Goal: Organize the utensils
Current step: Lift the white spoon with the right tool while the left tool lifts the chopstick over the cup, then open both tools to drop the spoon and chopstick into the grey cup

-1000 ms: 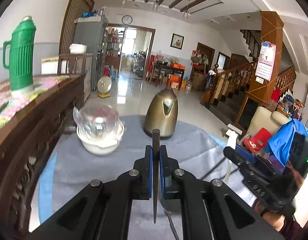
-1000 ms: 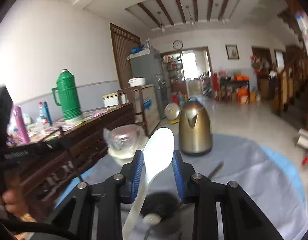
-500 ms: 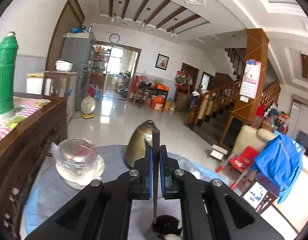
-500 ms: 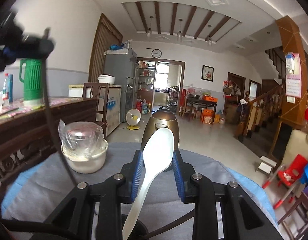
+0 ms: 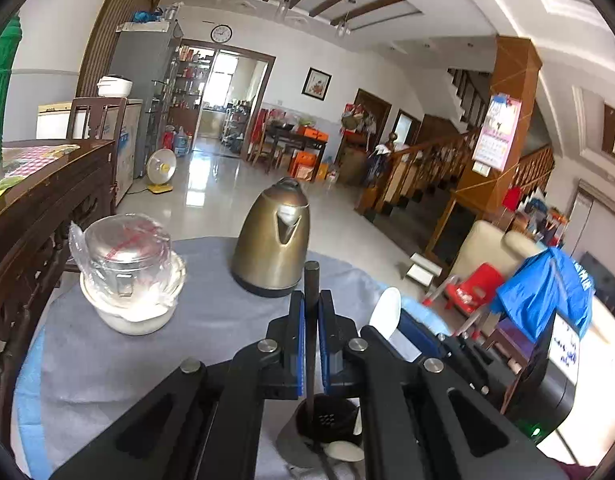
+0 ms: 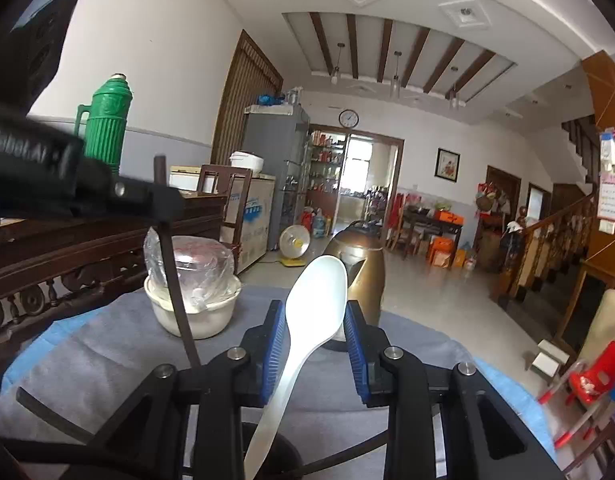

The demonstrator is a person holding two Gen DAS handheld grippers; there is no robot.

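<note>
Left gripper [image 5: 311,308]: jaws clamped on a dark chopstick [image 5: 310,320], upright, its lower end inside the black utensil holder [image 5: 327,420]. Right gripper [image 6: 316,336]: blue pads pressed on a white spoon [image 6: 311,312], bowl upward, handle slanting down towards the holder's rim. Holder stands on the grey cloth [image 5: 147,360]. Beyond: bronze kettle [image 5: 273,240], and a white bowl [image 5: 131,312] carrying a plastic-wrapped glass.
</note>
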